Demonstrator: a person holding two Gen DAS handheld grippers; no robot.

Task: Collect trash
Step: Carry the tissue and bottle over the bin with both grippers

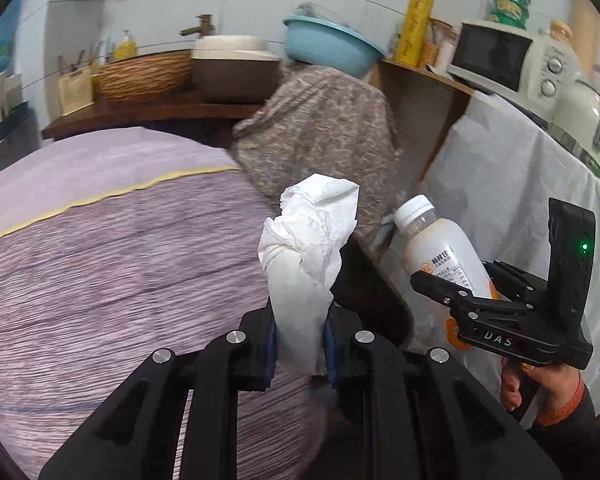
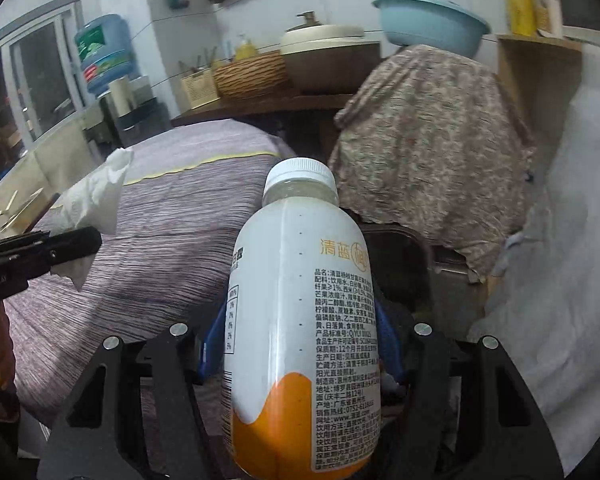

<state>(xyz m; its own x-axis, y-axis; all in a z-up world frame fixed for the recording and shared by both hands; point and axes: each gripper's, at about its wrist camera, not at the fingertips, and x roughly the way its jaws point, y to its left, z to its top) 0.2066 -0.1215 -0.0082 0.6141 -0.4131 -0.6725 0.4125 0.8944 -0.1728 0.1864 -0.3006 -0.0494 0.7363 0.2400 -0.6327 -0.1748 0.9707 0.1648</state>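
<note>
My left gripper [image 1: 300,344] is shut on a crumpled white tissue [image 1: 306,248], held upright above the purple striped cloth [image 1: 120,272]. The tissue also shows in the right wrist view [image 2: 96,204], with the left gripper [image 2: 66,252] at the left edge. My right gripper [image 2: 300,344] is shut on a white plastic bottle with an orange base and white cap [image 2: 304,320]. In the left wrist view the bottle [image 1: 440,252] and the right gripper [image 1: 460,300] are to the right of the tissue. A dark bin [image 2: 404,256] sits low behind the bottle, partly hidden.
A floral cloth [image 1: 320,132] covers something behind the bin. A white cloth [image 1: 500,200] drapes a counter at right with a microwave [image 1: 500,60]. A wooden shelf [image 1: 148,112] holds a wicker basket [image 1: 144,76], a pot [image 1: 232,68] and a blue basin [image 1: 332,44].
</note>
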